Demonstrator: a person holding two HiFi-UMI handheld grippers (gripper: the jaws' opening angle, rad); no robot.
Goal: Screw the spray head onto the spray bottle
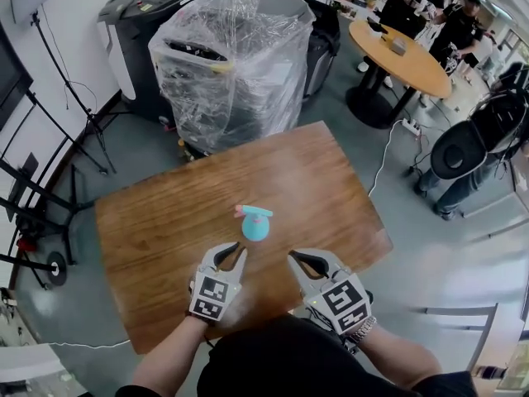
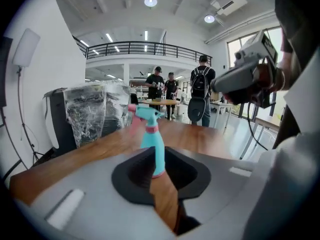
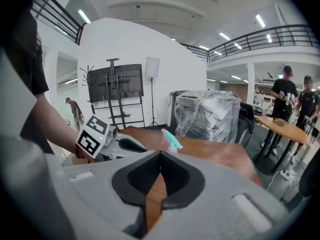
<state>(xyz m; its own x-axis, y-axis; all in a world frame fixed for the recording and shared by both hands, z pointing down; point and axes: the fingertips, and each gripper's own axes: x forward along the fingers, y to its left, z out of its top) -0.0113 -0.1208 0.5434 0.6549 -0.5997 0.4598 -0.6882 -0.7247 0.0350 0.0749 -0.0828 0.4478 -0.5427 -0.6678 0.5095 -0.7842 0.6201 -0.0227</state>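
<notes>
A teal spray bottle (image 1: 255,224) stands upright mid-table, its spray head with pink trigger and pink collar sitting on top. It shows straight ahead in the left gripper view (image 2: 152,139) and farther off in the right gripper view (image 3: 171,141). My left gripper (image 1: 233,251) hovers just short of the bottle, its jaws (image 2: 156,156) nearly together with a narrow gap and nothing between them. Beside it near the front edge, my right gripper (image 1: 296,259) is shut on nothing, its tips meeting (image 3: 160,154). Neither gripper touches the bottle.
The wooden table (image 1: 165,246) carries only the bottle. Behind it stand a plastic-wrapped machine (image 1: 231,56) and a round table (image 1: 397,56) with people around it. A stand's legs (image 1: 50,180) are at the left, and a black chair (image 1: 459,147) at the right.
</notes>
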